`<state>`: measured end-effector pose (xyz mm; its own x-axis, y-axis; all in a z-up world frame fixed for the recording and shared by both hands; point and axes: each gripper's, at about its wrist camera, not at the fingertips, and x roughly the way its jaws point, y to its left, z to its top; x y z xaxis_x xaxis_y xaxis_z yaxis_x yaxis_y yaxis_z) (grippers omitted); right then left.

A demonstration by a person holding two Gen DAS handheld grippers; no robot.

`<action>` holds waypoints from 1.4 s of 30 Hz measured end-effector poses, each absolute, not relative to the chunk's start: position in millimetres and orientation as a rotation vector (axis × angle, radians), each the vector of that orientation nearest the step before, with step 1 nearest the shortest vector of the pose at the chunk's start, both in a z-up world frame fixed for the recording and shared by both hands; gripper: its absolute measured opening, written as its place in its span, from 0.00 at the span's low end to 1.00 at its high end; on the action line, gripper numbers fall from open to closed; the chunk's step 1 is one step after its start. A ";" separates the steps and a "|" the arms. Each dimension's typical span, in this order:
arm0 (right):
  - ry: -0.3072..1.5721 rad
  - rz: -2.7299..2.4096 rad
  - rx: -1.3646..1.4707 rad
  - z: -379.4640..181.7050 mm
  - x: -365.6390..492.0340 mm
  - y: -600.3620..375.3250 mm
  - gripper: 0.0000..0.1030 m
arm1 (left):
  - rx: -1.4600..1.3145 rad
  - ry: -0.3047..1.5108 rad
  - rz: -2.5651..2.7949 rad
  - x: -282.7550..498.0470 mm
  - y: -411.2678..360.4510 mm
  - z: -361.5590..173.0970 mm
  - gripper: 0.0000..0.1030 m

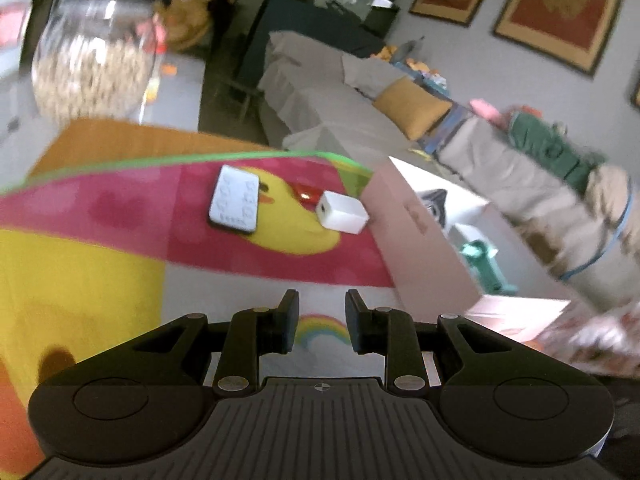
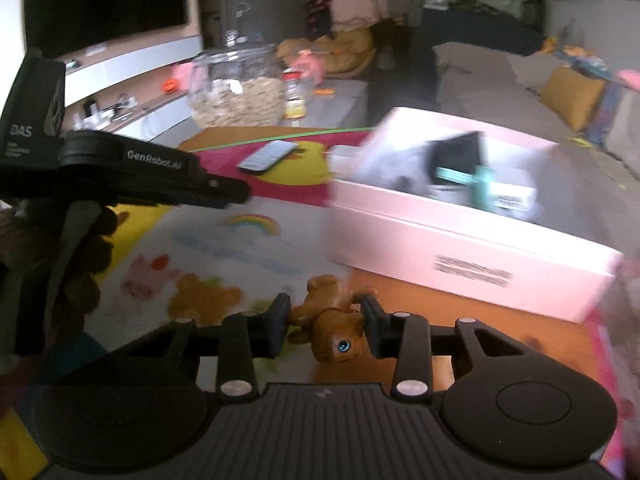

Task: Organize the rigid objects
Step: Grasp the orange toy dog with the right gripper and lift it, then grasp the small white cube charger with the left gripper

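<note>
The left gripper (image 1: 322, 320) hovers with jaws parted and empty; the right gripper (image 2: 325, 326) clamps a brown toy figure (image 2: 330, 320).

The brown toy animal (image 2: 330, 322) looks like smooth, slightly glossy plastic, and the white adapter (image 1: 341, 211) and the white remote (image 1: 235, 199) far on the mat look like smooth matt plastic. The printed play mat (image 1: 120, 216) has a soft, matt face. The pink box (image 2: 460, 248) looks like smooth card, the jar (image 2: 236, 88) clear, shiny glass, and each tool (image 2: 325, 326) matt black ribbed plastic with bright metal pins.
</note>
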<state>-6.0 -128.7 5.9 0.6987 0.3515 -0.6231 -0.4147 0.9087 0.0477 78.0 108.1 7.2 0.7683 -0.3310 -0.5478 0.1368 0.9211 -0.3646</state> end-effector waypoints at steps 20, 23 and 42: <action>0.685 0.324 0.040 -11.4 -17.4 -191.4 0.60 | -0.215 0.716 -0.252 234.2 61.4 27.5 0.29; 0.685 0.328 0.053 -11.6 -17.6 -193.1 0.60 | -0.205 0.742 -0.259 239.9 55.9 15.8 0.28; 0.694 0.345 0.043 -13.1 -13.2 -188.9 0.68 | 0.075 0.672 -0.343 145.2 48.2 17.3 0.27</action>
<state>-13.2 -188.9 -13.1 0.7144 0.3260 -0.6192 -0.2973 0.9424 0.1531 145.2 48.2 17.3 0.7286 -0.2869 -0.6220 0.3353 0.9412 -0.0415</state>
